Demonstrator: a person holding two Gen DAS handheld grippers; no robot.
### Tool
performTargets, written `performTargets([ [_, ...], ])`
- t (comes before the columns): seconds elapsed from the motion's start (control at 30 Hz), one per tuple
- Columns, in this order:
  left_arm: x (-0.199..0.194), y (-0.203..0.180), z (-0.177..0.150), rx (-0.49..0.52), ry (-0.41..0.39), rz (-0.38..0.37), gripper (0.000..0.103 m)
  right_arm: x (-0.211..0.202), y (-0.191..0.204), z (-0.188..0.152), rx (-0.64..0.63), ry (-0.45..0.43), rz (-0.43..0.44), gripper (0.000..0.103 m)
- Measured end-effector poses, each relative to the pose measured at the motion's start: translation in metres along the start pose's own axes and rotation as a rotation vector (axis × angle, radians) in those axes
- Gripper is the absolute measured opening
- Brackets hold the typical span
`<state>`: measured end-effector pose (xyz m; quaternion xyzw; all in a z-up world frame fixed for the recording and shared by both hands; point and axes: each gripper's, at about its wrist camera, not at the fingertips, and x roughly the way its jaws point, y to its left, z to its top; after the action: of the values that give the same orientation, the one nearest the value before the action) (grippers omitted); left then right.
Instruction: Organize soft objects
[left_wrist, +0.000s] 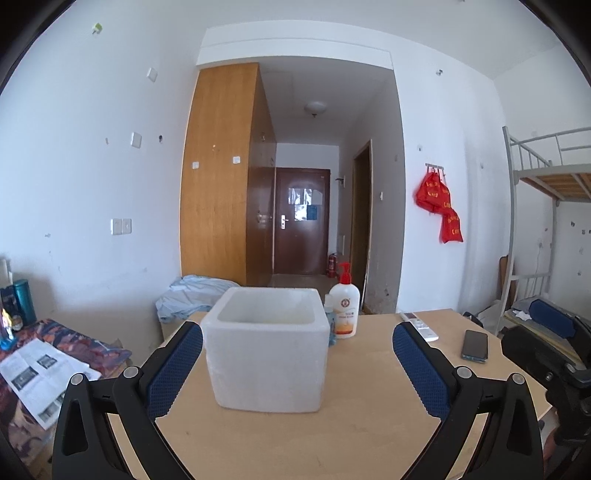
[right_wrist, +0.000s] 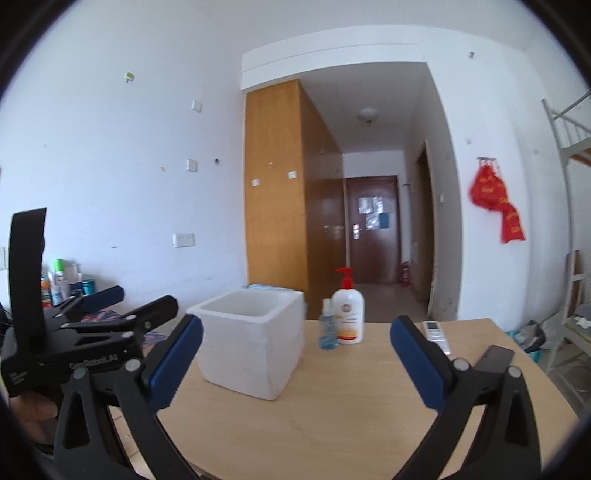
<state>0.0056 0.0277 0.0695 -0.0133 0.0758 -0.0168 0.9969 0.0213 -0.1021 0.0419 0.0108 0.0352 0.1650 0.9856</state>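
On the desk (left_wrist: 369, 424) stands an open white foam box (left_wrist: 266, 347), empty so far as visible; no soft object shows there. Judged step: approach, with the next move needing an item located first. Both the left tool (left_wrist: 297, 365) and right tool (right_wrist: 295, 358) point level, fingers apart, holding nothing.

Both wrist cameras look level along their fingers, close over the table (left_wrist: 295, 435), sharing the foam box (left_wrist: 266, 350) and doorway.

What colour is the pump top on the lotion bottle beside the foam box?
Red, above a white body; the lotion bottle shows best in the left wrist view.
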Motion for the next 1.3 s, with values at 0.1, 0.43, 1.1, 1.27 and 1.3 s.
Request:
performTargets([
  [0.1,-0.003,-0.003,-0.01,0.0,0.006,-0.005,0.103,0.0,0.001,-0.008,0.001,0.017,-0.007,0.103],
  [0.43,-0.016,-0.005,-0.044,-0.012,0.005,-0.018,0.103,-0.008,0.003,-0.033,0.032,0.016,-0.155,0.103],
  [1.1,-0.022,0.008,-0.06,-0.002,0.006,0.025,0.103,-0.001,0.006,-0.041,0.038,0.056,-0.116,0.103],
  [1.27,-0.02,0.006,-0.06,0.005,0.009,0.025,0.103,-0.003,0.009,-0.04,0.037,0.061,-0.103,0.103],
  [1.3,-0.02,0.005,-0.06,0.007,0.01,0.024,0.103,-0.003,0.009,-0.04,0.036,0.063,-0.102,0.103],
])
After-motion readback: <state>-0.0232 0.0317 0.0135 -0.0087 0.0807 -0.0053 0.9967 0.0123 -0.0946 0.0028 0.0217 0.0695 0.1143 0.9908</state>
